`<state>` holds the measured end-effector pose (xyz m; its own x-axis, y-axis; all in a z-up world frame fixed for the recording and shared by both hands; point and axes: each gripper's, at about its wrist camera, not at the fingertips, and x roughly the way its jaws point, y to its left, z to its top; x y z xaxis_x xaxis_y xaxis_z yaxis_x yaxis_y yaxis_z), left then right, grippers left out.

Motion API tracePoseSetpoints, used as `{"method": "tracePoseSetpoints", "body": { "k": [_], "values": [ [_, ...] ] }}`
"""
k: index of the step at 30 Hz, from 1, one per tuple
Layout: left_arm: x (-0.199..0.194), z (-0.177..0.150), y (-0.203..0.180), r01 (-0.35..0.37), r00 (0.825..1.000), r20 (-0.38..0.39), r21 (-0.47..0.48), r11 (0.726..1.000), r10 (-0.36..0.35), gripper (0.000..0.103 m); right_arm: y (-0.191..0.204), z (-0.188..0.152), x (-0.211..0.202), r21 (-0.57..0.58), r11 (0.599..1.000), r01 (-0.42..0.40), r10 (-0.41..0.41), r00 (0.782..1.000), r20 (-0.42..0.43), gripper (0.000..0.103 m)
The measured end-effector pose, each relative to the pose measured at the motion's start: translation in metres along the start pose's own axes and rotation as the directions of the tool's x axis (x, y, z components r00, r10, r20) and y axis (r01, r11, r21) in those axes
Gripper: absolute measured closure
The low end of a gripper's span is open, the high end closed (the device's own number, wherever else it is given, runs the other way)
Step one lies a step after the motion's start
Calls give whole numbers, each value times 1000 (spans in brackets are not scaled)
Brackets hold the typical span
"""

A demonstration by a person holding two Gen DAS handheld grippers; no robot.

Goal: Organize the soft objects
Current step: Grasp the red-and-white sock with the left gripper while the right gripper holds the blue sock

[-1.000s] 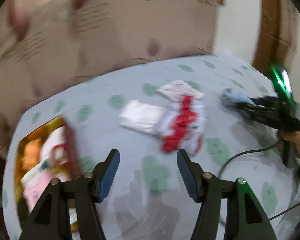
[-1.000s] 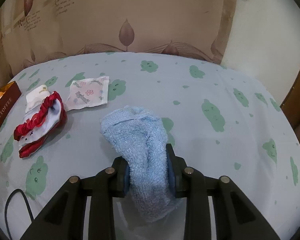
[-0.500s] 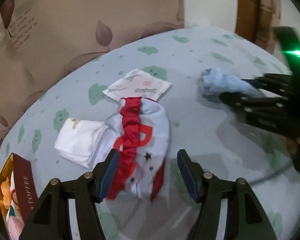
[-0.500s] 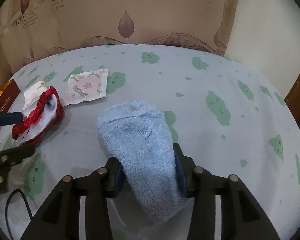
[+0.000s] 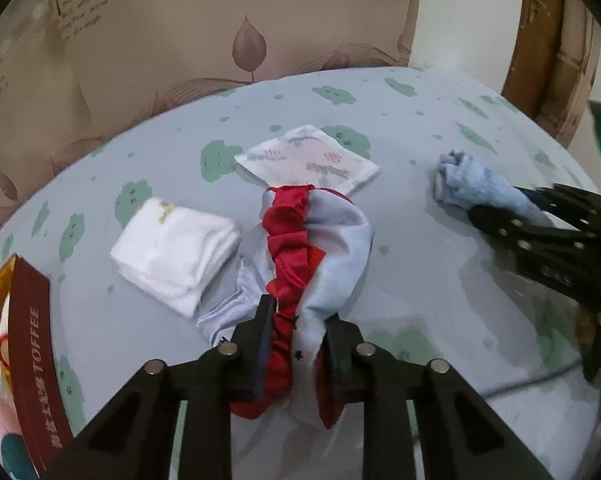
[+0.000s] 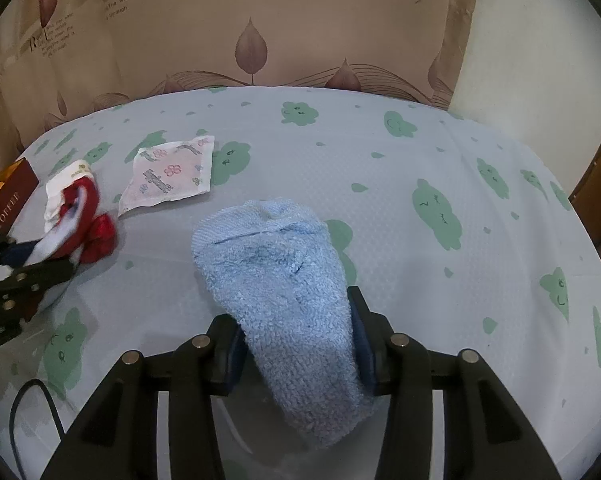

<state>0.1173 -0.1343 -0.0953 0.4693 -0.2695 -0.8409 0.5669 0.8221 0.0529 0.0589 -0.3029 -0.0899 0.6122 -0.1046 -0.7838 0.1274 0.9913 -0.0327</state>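
Observation:
My left gripper is shut on a red and white cloth pouch lying on the bed; the pouch also shows in the right wrist view. A folded white sock lies just left of it, and a flat white printed packet lies just behind it. My right gripper is shut on a light blue terry sock, whose toe rests on the sheet; it also shows at the right of the left wrist view.
A box with a dark red "TOFFEE" flap stands at the bed's left edge. The sheet is pale blue with green cloud prints. A beige leaf curtain hangs behind. A black cable lies near left.
My left gripper moved right and forward from the box to the red and white pouch and shut on it. My right gripper kept its hold on the blue sock.

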Motion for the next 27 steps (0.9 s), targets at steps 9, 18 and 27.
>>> {"method": "tracePoseSetpoints", "body": {
  "k": [9, 18, 27],
  "values": [
    [-48, -25, 21, 97, 995, 15, -58, 994, -96, 82, -1, 0, 1, 4, 1000, 2, -2, 1000, -3, 58],
    [-74, -33, 29, 70, 997, 21, -88, 994, -69, 81, 0, 0, 1, 4, 1000, 3, -3, 1000, -3, 58],
    [-100, -32, 39, -6, 999, 38, -107, 994, 11, 81, -1, 0, 1, 1, 1000, 5, -5, 1000, -3, 58]
  ]
}}
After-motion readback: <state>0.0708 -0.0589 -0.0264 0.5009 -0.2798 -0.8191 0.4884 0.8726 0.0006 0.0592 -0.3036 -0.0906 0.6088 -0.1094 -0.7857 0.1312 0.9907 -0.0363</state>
